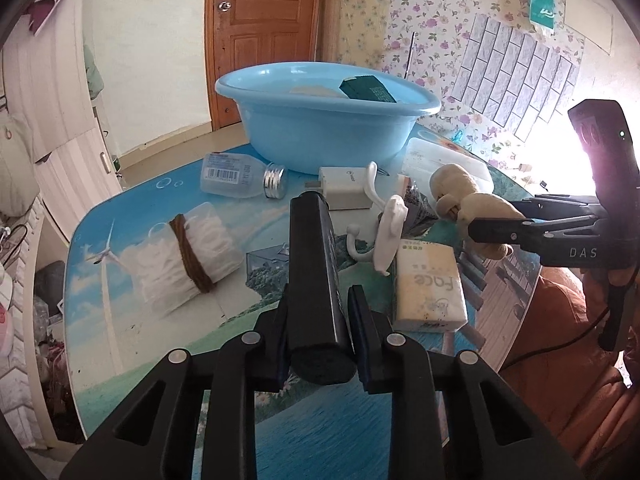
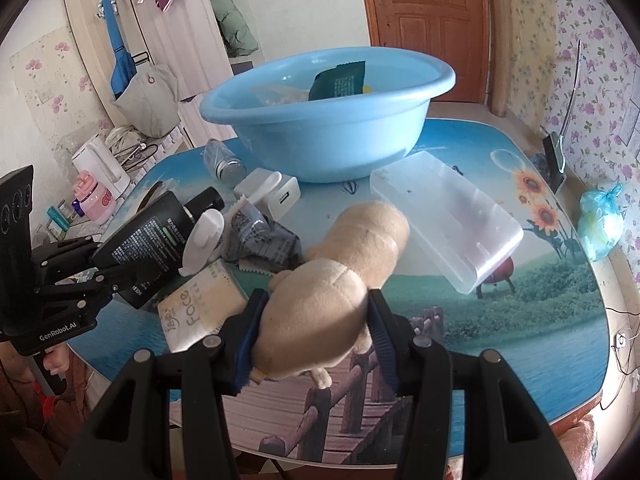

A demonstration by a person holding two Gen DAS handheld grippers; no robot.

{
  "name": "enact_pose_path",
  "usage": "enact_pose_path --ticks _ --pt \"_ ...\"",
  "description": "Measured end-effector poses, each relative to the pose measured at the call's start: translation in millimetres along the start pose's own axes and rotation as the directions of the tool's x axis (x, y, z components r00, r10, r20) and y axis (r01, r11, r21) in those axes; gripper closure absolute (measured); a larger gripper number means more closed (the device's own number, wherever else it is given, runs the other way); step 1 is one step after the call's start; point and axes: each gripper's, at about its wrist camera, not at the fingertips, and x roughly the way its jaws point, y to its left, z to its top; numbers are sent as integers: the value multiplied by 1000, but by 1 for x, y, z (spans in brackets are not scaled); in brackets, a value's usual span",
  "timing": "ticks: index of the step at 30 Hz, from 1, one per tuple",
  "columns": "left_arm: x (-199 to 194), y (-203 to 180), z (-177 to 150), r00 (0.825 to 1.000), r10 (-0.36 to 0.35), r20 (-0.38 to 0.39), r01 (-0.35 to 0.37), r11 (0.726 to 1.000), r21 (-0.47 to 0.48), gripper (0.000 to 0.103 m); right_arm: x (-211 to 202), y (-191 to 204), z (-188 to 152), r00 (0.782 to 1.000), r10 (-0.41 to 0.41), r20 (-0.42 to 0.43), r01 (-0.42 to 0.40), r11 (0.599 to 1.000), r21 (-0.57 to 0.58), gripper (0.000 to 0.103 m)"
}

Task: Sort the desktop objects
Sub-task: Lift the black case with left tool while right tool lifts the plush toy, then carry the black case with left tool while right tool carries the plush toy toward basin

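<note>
My left gripper (image 1: 320,320) is shut on a black bottle (image 1: 314,280), which points away from me above the table; the right wrist view shows the bottle (image 2: 152,236) and that gripper (image 2: 86,280) at the left. My right gripper (image 2: 316,328) is shut on a beige plush toy (image 2: 340,280), whose body sticks out forward. In the left wrist view the toy (image 1: 468,196) and the right gripper (image 1: 500,228) are at the right. A light blue basin (image 1: 320,136) stands at the table's far side with a dark green packet (image 1: 366,88) inside.
On the table lie a clear bottle with a silver cap (image 1: 240,178), a white charger (image 1: 346,188), white hooks (image 1: 390,220), a tissue pack (image 1: 430,292), a banded cotton swab pack (image 1: 188,256), a clear plastic box (image 2: 444,220) and a grey sachet (image 2: 260,236). A blue bag (image 2: 600,220) sits at the right edge.
</note>
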Motion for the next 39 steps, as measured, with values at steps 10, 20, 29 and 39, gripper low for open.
enact_pose_path --ticks 10,20,29,39 --pt "-14 8 -18 997 64 -39 -63 997 36 79 -2 3 0 1000 -12 -1 12 1000 -5 54" --pt "-4 3 -13 998 50 -32 -49 998 38 79 0 6 -2 999 -33 -19 32 999 -33 54" --pt "14 9 -11 998 31 -51 -30 1000 7 79 2 8 0 999 -40 -24 39 999 -30 49" --pt "10 12 -12 1000 8 -16 -9 1000 -19 81 12 15 3 996 -89 -24 87 995 -50 44"
